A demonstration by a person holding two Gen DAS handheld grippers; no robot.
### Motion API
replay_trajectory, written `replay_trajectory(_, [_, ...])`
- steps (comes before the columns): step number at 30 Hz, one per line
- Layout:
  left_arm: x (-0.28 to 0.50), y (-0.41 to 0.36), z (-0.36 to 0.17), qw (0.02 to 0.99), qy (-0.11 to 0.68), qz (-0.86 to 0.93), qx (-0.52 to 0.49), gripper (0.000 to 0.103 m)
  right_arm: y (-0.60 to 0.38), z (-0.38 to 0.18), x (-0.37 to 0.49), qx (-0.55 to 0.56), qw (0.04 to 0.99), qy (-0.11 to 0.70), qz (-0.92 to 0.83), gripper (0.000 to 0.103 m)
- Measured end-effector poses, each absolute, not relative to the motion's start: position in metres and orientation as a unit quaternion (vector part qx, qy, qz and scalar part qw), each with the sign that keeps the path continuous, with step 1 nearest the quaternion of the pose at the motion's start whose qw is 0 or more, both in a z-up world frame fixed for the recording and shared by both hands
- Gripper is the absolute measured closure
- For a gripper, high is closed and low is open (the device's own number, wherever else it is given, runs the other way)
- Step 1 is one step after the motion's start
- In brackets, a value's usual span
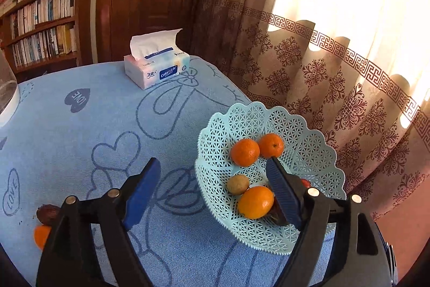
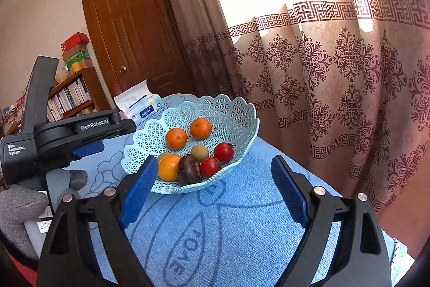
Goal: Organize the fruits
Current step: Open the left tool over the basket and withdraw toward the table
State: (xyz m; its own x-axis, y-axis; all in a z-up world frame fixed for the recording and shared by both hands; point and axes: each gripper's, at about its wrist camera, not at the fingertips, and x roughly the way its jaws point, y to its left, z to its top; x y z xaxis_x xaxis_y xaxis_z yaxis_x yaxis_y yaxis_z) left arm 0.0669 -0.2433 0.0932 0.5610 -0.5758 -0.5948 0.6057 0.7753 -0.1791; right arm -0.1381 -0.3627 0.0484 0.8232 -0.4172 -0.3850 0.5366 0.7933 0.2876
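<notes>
Left wrist view is showing the left gripper (image 1: 212, 175) hanging with jaws released, nothing between its ribbed blue pads (image 1: 142, 195). One finger is reaching over the pale turquoise lattice basket (image 1: 215, 152), a scalloped plastic bowl sitting on the soft blue terry tablecloth (image 1: 94, 125) near the table's curtain-side edge. Two round tangerines (image 1: 245, 152), a small tan fruit (image 1: 237, 184) and a larger smooth orange (image 1: 255, 202) are lying inside. Outside it, a wrinkled dark passion fruit (image 1: 47, 214) and another orange (image 1: 41, 236) are sitting on the cloth, partly hidden behind the gripper's black frame. A soft tissue pack (image 1: 157, 69) is standing farther back.

Right wrist view is showing the right gripper (image 2: 215, 184) with jaws released and empty, its pad overlapping the basket's (image 2: 236, 109) near rim. Two glossy red tomatoes (image 2: 223, 152) and a dark passion fruit (image 2: 189, 168) are lying among the oranges. The left gripper's black body (image 2: 67, 136) is blocking part of the table, held by a grey-gloved hand (image 2: 21, 211). A patterned curtain (image 2: 336, 77) is hanging behind.
</notes>
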Motion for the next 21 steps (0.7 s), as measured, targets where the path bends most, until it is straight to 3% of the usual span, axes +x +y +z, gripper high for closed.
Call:
replay_trajectory(8, [0.063, -0.160, 0.126, 0.928, 0.261, -0.262, 0.041, 0.012, -0.364, 0.045, -0.131, 0.190, 0.923, 0.173, -0.285, 0.016])
replay_trajectory(21, [0.089, -0.015, 0.126, 0.946, 0.285, -0.149, -0.045, 0.012, -0.354, 0.043, -0.114, 0.149, 0.918, 0.209, -0.304, 0.016])
